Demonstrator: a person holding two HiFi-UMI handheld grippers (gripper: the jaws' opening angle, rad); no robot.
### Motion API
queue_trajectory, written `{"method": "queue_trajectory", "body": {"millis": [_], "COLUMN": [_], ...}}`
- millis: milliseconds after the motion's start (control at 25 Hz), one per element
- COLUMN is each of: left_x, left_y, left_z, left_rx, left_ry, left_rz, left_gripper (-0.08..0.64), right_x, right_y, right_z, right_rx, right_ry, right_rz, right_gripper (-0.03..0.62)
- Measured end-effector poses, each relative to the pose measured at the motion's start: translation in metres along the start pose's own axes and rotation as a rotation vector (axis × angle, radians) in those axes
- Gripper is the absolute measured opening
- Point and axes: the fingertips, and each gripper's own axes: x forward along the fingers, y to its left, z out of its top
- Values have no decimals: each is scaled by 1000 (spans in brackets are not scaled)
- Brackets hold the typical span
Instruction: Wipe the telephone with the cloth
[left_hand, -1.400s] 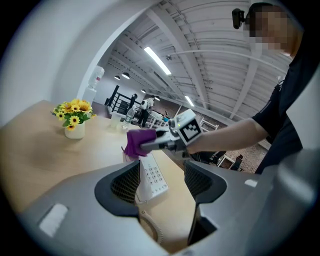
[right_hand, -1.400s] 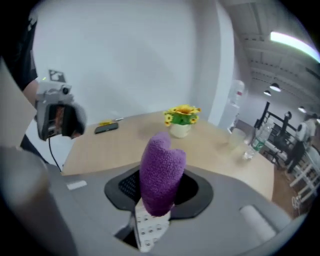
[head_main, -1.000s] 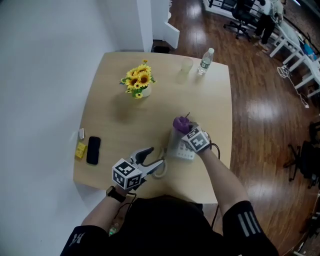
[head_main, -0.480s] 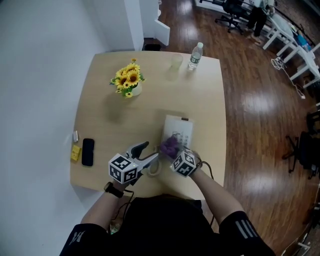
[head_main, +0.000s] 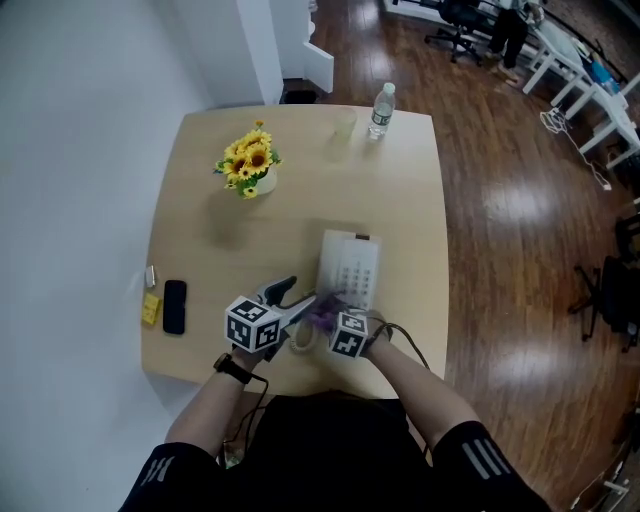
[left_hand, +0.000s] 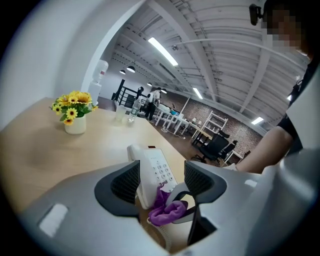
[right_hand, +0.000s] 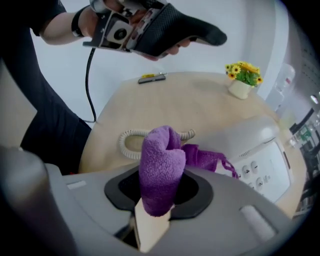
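The white telephone (head_main: 350, 265) lies on the wooden table (head_main: 200, 220), keypad up, with its coiled cord (head_main: 304, 340) at the near end. My right gripper (head_main: 326, 316) is shut on a purple cloth (head_main: 321, 311) and holds it at the telephone's near left corner. In the right gripper view the cloth (right_hand: 161, 165) stands bunched between the jaws of the right gripper (right_hand: 160, 187), its tail trailing onto the telephone (right_hand: 255, 150). My left gripper (head_main: 290, 300) hovers open just left of the cloth, holding nothing. The left gripper view shows the telephone (left_hand: 155, 167) and cloth (left_hand: 167, 211) ahead of the left gripper (left_hand: 161, 181).
A pot of sunflowers (head_main: 248, 165) stands at the far left of the table. A water bottle (head_main: 380, 108) and a clear cup (head_main: 345, 125) are at the far edge. A black mobile phone (head_main: 174, 305) and a yellow item (head_main: 150, 308) lie at the left edge.
My right gripper has drawn the cloth from the telephone's far end along it to its near left corner. The left gripper has stayed about where it was, open.
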Motion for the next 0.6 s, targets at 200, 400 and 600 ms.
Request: {"method": "queue_trajectory", "body": {"millis": [200, 400, 600], "left_x": [39, 91, 125], "left_y": [18, 36, 57], "left_z": [-6, 3, -10], "left_rx": [-20, -28, -64], "left_ry": [99, 142, 217], "left_rz": [88, 251, 378], "left_gripper": [273, 274, 276], "right_x": [-52, -106, -142], "right_y": [2, -1, 8], "right_z": [23, 5, -24], "right_rx": [190, 354, 375], "right_ry": [-244, -400, -421], "right_rz": [-20, -89, -164], "right_gripper": [129, 129, 129]}}
